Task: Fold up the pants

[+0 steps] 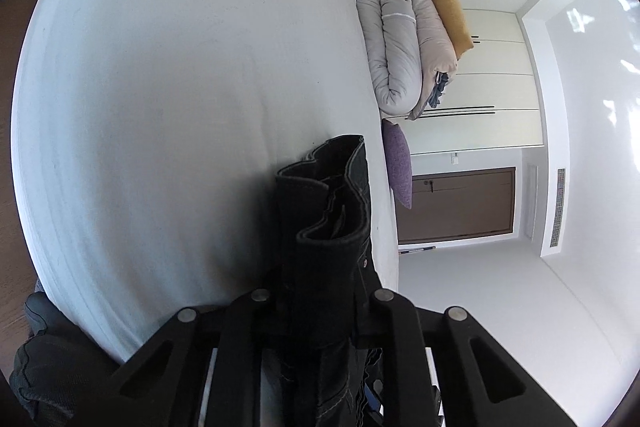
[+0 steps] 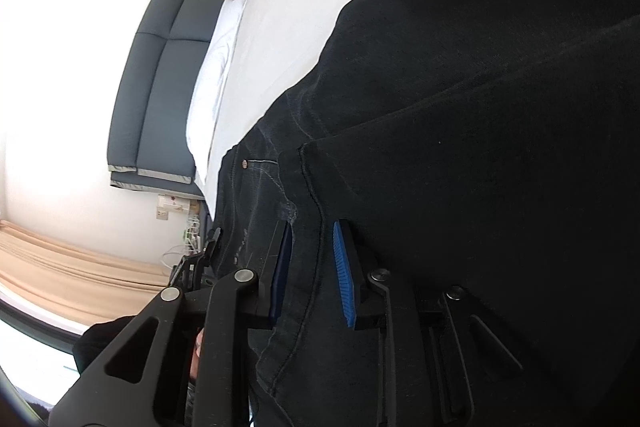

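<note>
Item: black pants (image 2: 460, 107) on white bed (image 1: 180, 87) | left gripper (image 1: 320, 307): pinching bunched waistband, likely to carry the fold | right gripper (image 2: 310, 267): pads astride seam, closure unclear, apparently steadying.

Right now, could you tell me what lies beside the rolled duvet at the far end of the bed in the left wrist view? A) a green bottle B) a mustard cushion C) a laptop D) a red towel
B: a mustard cushion leans against the rolled duvet on the bed.
</note>
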Action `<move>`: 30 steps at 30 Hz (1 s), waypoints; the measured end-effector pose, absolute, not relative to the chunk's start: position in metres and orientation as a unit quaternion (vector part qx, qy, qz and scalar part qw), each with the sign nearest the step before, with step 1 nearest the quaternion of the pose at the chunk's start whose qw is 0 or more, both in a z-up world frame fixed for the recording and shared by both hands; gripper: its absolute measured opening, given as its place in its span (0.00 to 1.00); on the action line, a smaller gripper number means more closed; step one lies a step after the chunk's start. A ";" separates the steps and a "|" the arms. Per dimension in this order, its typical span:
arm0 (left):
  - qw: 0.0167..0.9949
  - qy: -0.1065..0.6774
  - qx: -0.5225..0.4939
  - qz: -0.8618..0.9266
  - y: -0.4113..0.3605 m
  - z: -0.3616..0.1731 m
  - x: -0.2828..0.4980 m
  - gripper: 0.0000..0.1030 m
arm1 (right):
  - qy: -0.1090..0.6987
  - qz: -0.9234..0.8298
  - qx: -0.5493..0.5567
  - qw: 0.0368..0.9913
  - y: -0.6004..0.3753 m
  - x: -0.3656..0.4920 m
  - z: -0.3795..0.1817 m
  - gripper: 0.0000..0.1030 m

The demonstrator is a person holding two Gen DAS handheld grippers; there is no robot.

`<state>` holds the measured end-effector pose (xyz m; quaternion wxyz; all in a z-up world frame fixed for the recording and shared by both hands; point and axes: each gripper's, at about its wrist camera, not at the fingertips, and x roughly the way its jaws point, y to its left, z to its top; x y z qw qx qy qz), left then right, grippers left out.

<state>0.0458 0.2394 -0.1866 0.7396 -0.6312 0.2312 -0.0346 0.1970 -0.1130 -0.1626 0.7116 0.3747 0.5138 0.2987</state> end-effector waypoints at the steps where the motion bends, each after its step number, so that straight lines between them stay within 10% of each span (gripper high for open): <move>1: 0.747 0.232 -0.622 -0.033 0.238 -0.183 0.046 0.16 | 0.520 0.289 0.367 0.715 -0.113 0.197 -0.163 0.11; 30: 0.941 0.236 -0.226 -0.089 0.101 -0.029 0.064 0.15 | 0.519 0.304 0.333 0.726 -0.089 0.199 -0.159 0.04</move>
